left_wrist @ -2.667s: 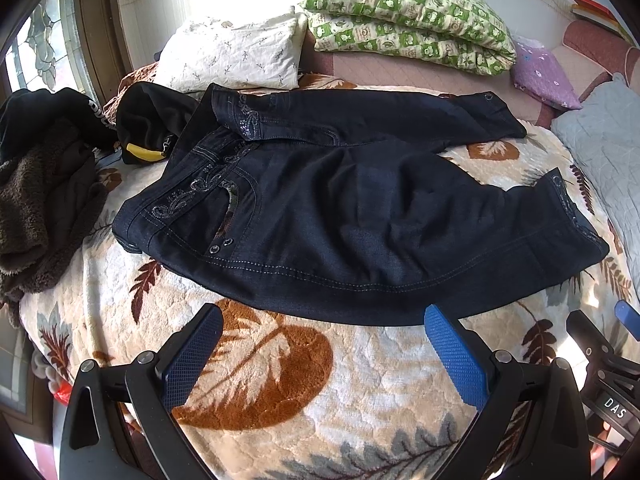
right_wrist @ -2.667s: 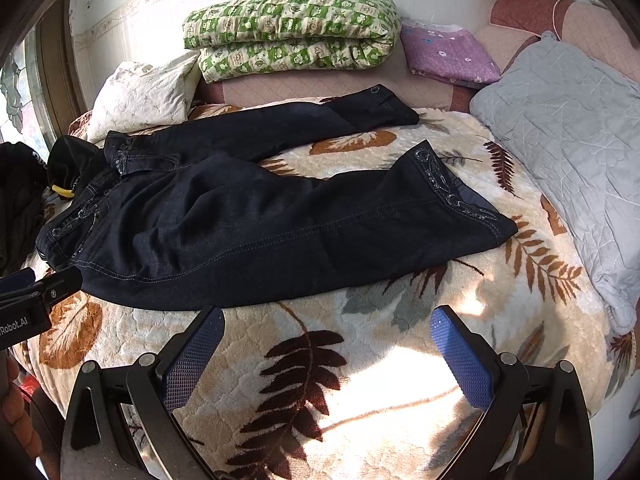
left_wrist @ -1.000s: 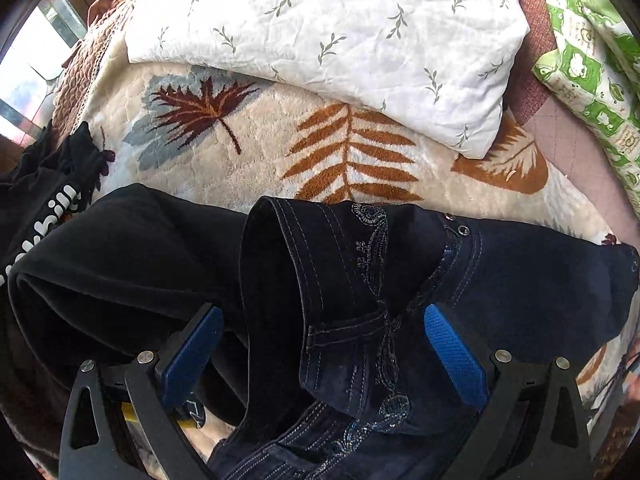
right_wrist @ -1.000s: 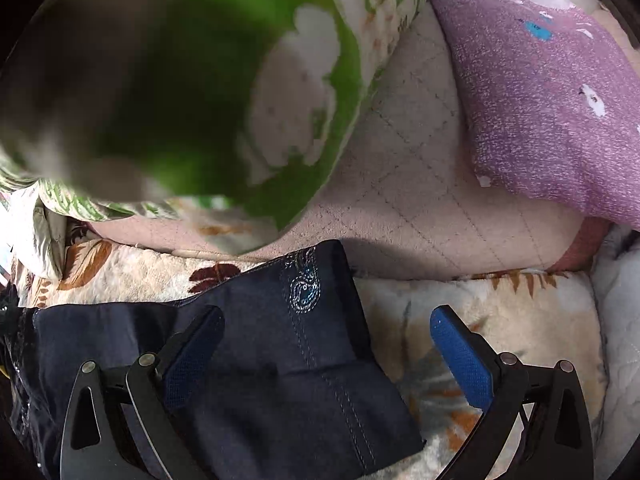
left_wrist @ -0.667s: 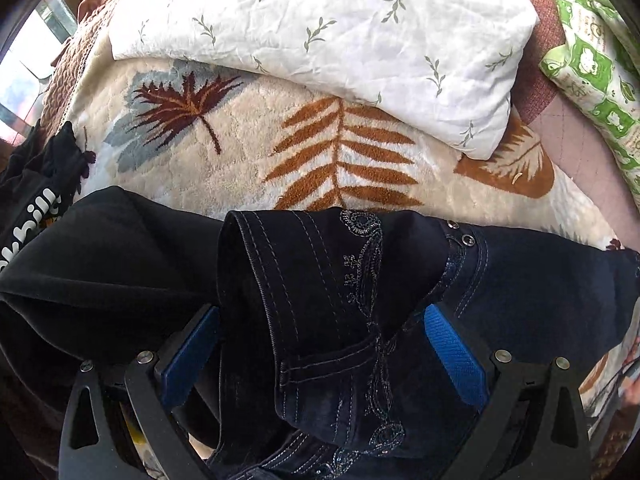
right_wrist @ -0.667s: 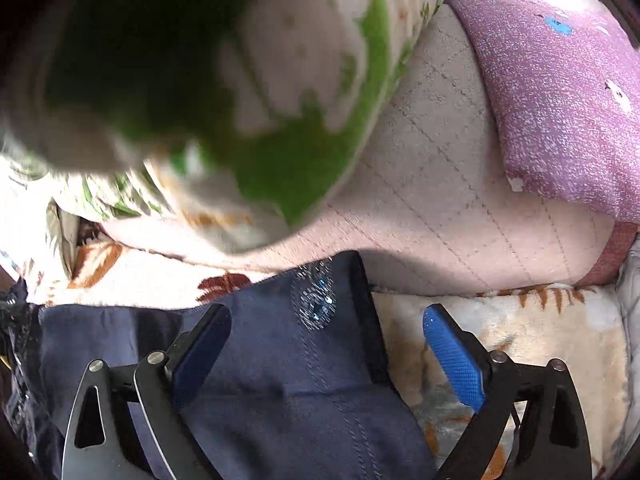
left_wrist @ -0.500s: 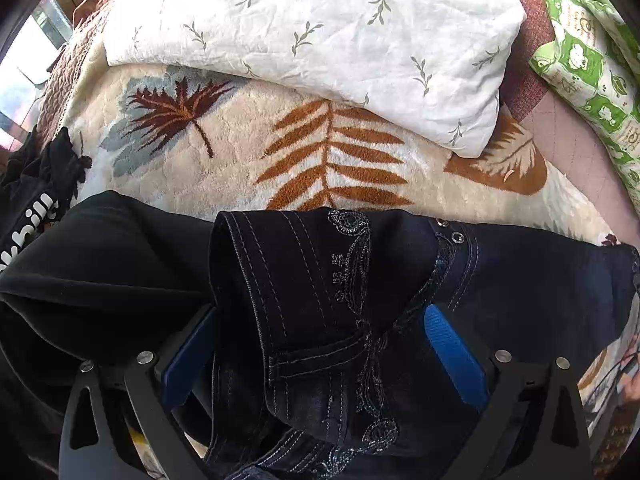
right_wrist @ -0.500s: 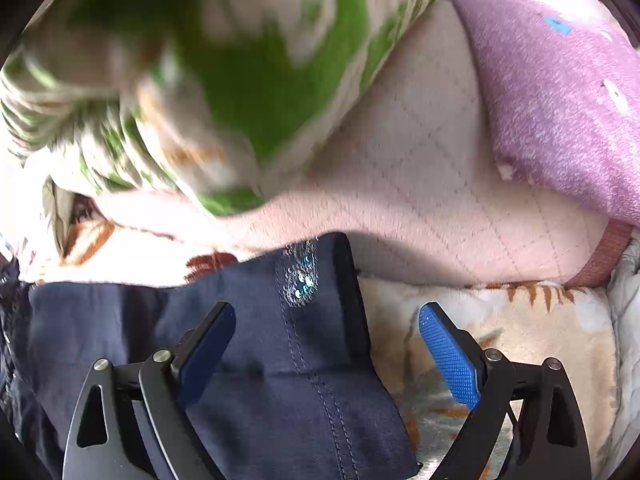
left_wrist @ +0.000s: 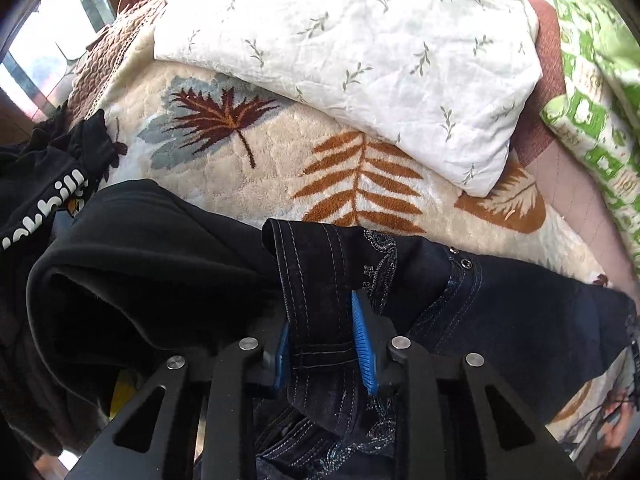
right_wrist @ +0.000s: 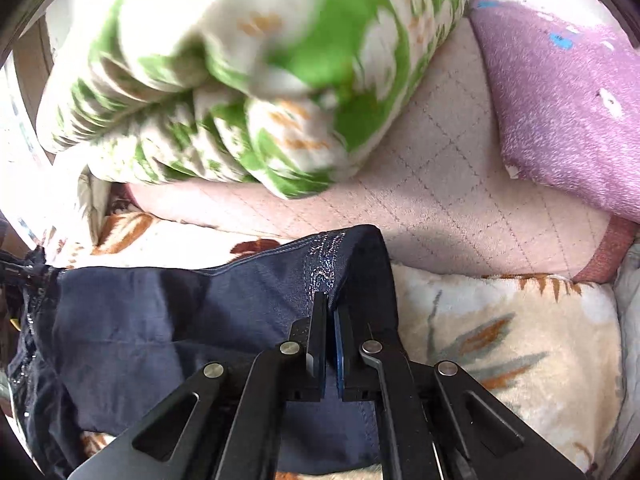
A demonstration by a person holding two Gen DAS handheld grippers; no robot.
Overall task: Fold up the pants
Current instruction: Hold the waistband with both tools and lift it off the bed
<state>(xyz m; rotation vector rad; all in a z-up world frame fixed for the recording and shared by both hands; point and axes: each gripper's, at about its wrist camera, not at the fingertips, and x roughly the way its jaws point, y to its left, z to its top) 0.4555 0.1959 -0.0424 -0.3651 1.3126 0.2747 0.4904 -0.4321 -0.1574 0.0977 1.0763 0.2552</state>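
Fingers [left_wrist: 362, 344] of the left gripper [left_wrist: 322, 344] are closing on the waistband of the pants [left_wrist: 520, 312]; the right gripper [right_wrist: 330, 336] is pressed together, pinching the hem of the far leg. The pants lie across the leaf-print blanket [left_wrist: 280, 152], near the white pillow [left_wrist: 360, 48]. Confirm both pinches hold all layers, then lift evenly, keeping the leg taut and clear of the black garment [left_wrist: 140, 260] at left.

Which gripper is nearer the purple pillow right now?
Right. The right gripper pinches the pants hem just below the purple pillow; the left gripper clamps the waistband, pillow unseen.
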